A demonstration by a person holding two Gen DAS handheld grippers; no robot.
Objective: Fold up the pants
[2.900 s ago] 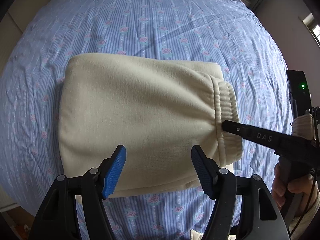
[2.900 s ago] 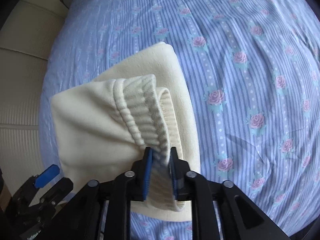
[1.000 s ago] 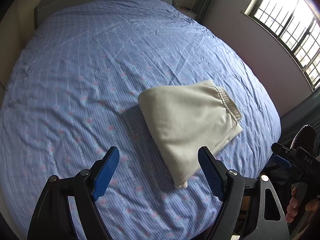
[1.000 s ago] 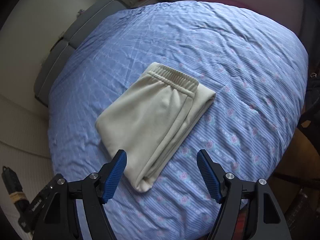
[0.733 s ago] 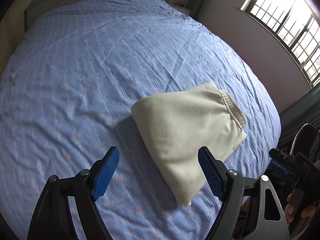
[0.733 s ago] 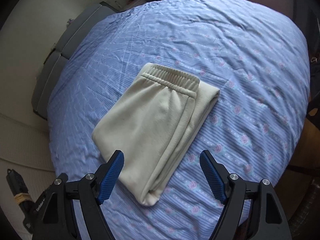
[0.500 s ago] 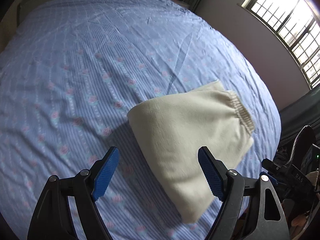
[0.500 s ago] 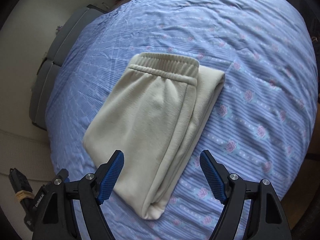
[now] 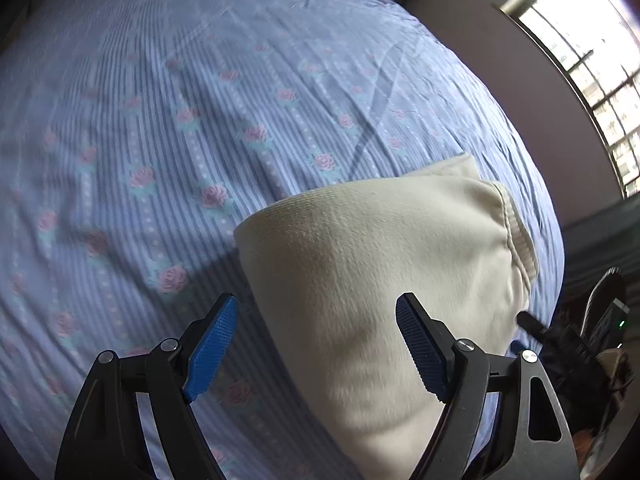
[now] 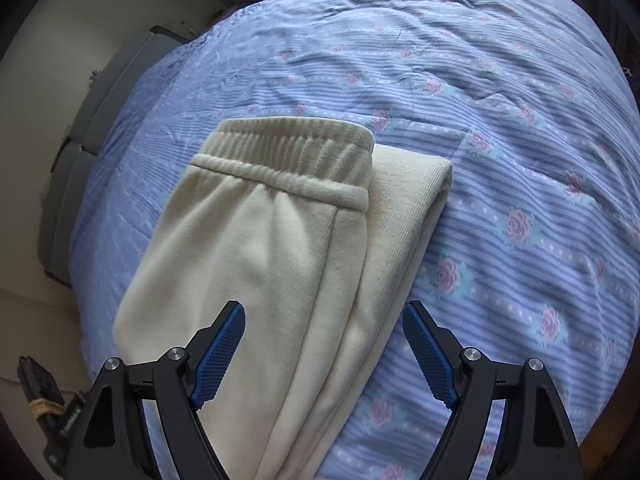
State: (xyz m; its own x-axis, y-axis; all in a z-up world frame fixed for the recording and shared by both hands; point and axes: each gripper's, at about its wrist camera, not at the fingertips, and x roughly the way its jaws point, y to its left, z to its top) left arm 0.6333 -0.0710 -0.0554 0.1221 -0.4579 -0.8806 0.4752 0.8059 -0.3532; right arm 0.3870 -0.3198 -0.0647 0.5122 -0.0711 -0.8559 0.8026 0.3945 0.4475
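Note:
The cream pants (image 9: 380,280) lie folded in a thick rectangle on the bed, the ribbed waistband (image 10: 288,148) at their far end in the right wrist view. My left gripper (image 9: 316,344) hangs open just above the pants' near left corner, and its blue pads touch nothing. My right gripper (image 10: 324,348) stands over the layered long edge of the pants (image 10: 280,260). Its jaws are opening, with cloth below the gap and neither pad pressing on it.
A blue striped sheet with pink roses (image 9: 180,120) covers the bed all around the pants. A barred window (image 9: 592,60) is at the upper right. A grey headboard (image 10: 92,120) stands at the far left. The other device's black body (image 9: 568,344) shows at the right.
The right gripper let go of the waistband it first held. Both grippers then sank toward the pants, which now fill more of each view. The right jaws stand slightly wider.

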